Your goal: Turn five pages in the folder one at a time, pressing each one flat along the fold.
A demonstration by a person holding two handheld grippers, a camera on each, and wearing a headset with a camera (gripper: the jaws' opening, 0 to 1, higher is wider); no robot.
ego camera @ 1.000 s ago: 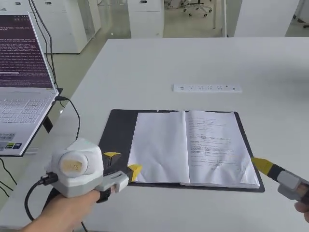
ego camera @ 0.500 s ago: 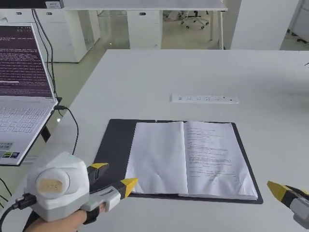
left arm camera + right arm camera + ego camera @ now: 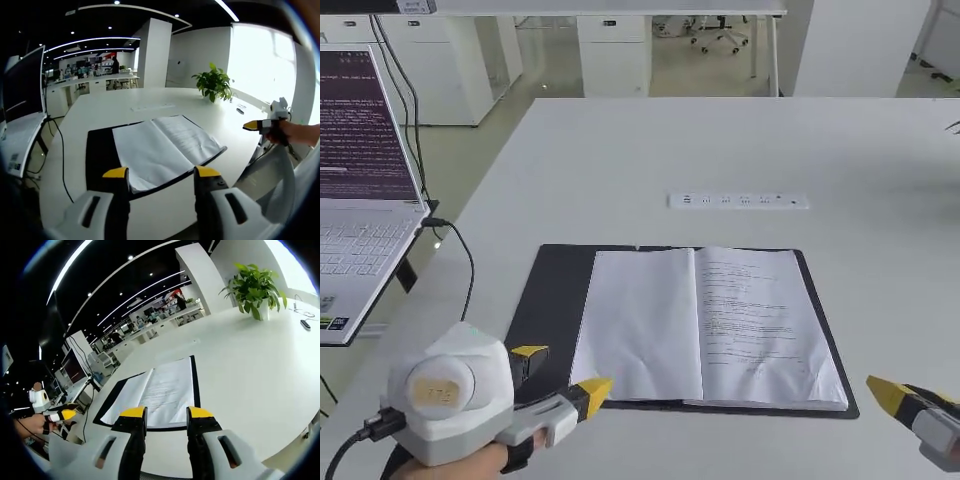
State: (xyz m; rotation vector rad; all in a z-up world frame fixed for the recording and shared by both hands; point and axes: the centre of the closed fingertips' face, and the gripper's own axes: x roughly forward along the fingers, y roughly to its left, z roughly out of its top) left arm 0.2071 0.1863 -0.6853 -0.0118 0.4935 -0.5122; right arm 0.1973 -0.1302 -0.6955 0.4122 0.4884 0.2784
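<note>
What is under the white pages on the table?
A black folder lies open under the pages; its left cover and a thin rim show around them. The pages hide its middle and any binding at the fold. The folder rests on the white table.

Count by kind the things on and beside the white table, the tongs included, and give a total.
Folder: 1
Power strip: 1
Laptop: 1
Potted plant: 1
Tongs: 2, the left tongs and the right tongs
Total: 6
</note>
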